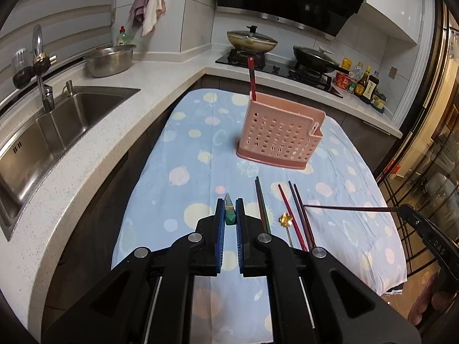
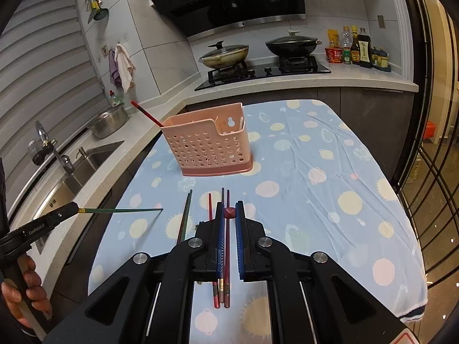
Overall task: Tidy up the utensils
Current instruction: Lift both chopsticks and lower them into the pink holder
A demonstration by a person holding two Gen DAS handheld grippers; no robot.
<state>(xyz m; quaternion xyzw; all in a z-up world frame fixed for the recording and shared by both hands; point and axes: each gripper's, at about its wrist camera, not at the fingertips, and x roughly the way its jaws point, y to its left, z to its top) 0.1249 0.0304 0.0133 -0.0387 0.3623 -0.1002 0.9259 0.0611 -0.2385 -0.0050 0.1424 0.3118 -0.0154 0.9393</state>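
Observation:
A pink perforated utensil holder (image 1: 279,134) (image 2: 208,146) stands on the blue dotted cloth (image 1: 189,172) with one red chopstick (image 1: 252,77) (image 2: 146,113) leaning in it. My left gripper (image 1: 230,203) (image 2: 71,207) is shut on the end of a green chopstick (image 1: 230,216) (image 2: 120,209), held above the cloth and pointing sideways. My right gripper (image 2: 229,205) (image 1: 413,215) is shut on a dark red chopstick (image 2: 229,212) (image 1: 344,208), also held in the air. Below them lie several loose chopsticks (image 1: 298,215) (image 2: 186,215) and a gold-headed utensil (image 1: 285,218).
A steel sink (image 1: 66,120) and faucet (image 1: 43,80) sit in the counter at left, with a metal bowl (image 1: 110,58) behind. Two lidded pans (image 2: 223,54) stand on the stove beyond the table, bottles (image 2: 361,47) to the right. A hand (image 2: 25,286) grips the left tool.

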